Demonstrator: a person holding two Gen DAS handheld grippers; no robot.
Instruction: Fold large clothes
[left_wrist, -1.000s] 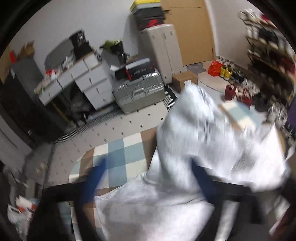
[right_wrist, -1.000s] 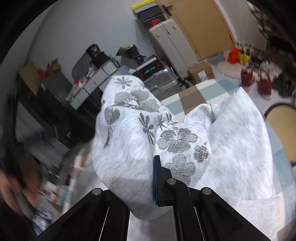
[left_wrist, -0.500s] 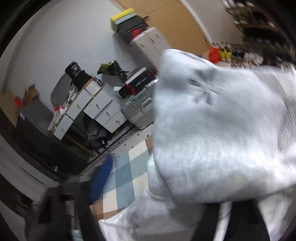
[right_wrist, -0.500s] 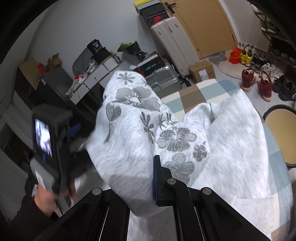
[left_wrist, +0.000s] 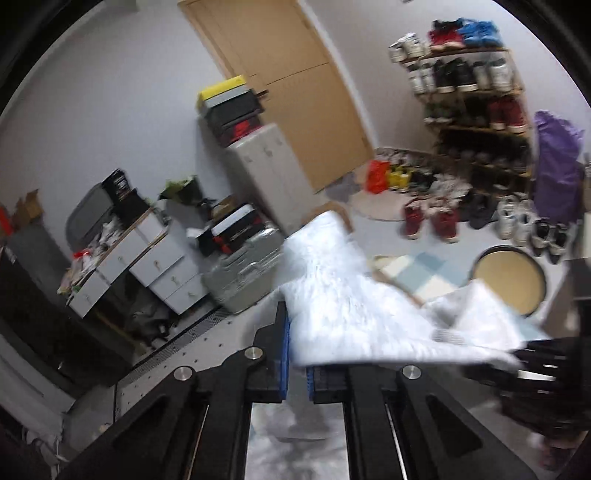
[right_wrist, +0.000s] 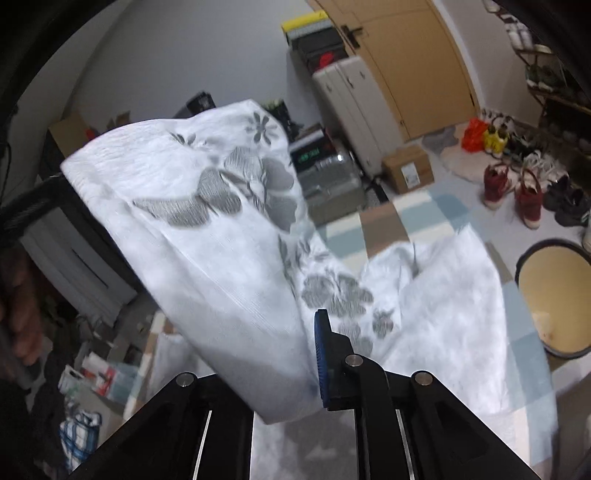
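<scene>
A large light grey garment with darker grey flower prints is lifted in the air between both grippers. My right gripper is shut on one edge of it, and the cloth drapes leftward and upward from the blue pads. My left gripper is shut on another edge of the same garment, which stretches right toward the other black gripper at the view's right edge. The rest of the cloth hangs down over a blue, white and brown checked mat.
A silver suitcase, grey drawers and a tall grey cabinet stand at the back. A round yellow stool is on the right. A shoe rack, red shoes and a cardboard box are near the door.
My left gripper has closed on the garment's edge and swung up and away, pulling the cloth taut. The right gripper keeps its hold, and the cloth has lifted and spread leftward.
</scene>
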